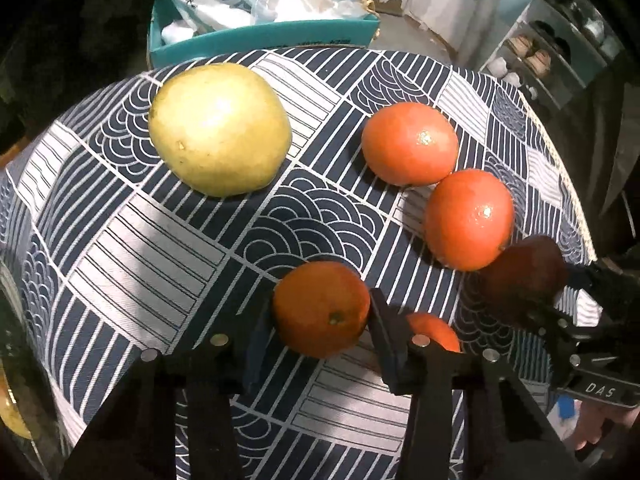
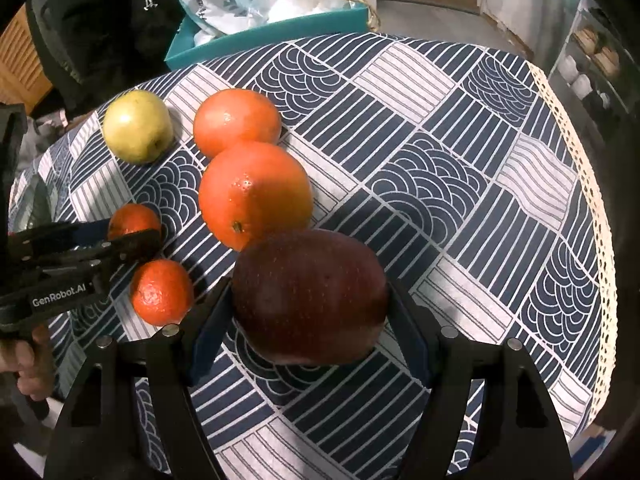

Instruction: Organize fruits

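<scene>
From the left wrist camera, the left gripper (image 1: 320, 312) has its two black fingers on both sides of a small orange (image 1: 322, 308), pinching it on the blue and white tablecloth (image 1: 140, 248). A second small orange (image 1: 436, 334) peeks out just behind the right finger. A big yellow-green apple (image 1: 220, 128) sits far up on the left. Two large oranges, the far large orange (image 1: 410, 144) and the near large orange (image 1: 468, 220), touch each other on the right. Low on the right, the right gripper (image 1: 532, 284) holds a dark red apple (image 1: 524, 268).

From the right wrist camera, the right gripper (image 2: 310, 312) squeezes the red apple (image 2: 310, 296) between its fingers. The near large orange (image 2: 254, 194) is just behind the apple, and the far large orange (image 2: 237, 122) touches that one. The yellow-green apple (image 2: 138, 126) sits to the left. The left gripper (image 2: 132, 232) comes in from the left, pinching one small orange (image 2: 134, 220); the other (image 2: 162, 292) lies just beside it. A teal box (image 2: 280, 30) stands behind the table.
</scene>
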Demonstrator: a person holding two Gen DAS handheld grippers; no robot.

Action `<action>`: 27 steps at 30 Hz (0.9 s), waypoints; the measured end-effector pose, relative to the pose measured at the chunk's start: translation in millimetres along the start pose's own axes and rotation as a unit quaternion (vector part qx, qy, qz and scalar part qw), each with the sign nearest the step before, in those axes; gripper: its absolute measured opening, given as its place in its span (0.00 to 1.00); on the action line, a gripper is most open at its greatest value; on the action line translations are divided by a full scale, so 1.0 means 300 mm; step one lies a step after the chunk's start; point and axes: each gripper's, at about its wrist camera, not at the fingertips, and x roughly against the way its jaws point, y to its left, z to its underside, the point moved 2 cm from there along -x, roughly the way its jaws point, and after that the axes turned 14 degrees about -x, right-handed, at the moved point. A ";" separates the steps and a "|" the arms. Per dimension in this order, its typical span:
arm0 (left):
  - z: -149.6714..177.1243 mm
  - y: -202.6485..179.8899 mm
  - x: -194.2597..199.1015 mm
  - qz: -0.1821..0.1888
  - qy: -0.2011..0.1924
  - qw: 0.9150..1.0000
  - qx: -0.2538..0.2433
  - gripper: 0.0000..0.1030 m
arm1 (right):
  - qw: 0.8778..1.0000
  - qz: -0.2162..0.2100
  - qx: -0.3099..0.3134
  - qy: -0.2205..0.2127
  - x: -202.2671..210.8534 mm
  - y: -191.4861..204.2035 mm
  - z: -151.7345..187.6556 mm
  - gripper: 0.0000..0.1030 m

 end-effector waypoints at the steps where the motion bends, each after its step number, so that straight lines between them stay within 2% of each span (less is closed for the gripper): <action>1: 0.004 -0.002 0.005 -0.008 -0.001 1.000 -0.003 0.45 | 1.000 0.002 0.001 -0.002 0.002 0.001 0.001 0.73; 6: 0.018 0.006 0.053 -0.015 -0.017 1.000 -0.002 0.45 | 1.000 0.002 0.004 -0.015 0.028 0.006 0.004 0.73; 27: 0.042 0.039 0.364 -0.050 -0.092 0.994 0.012 0.45 | 0.993 -0.028 0.039 -0.106 0.289 0.135 -0.039 0.73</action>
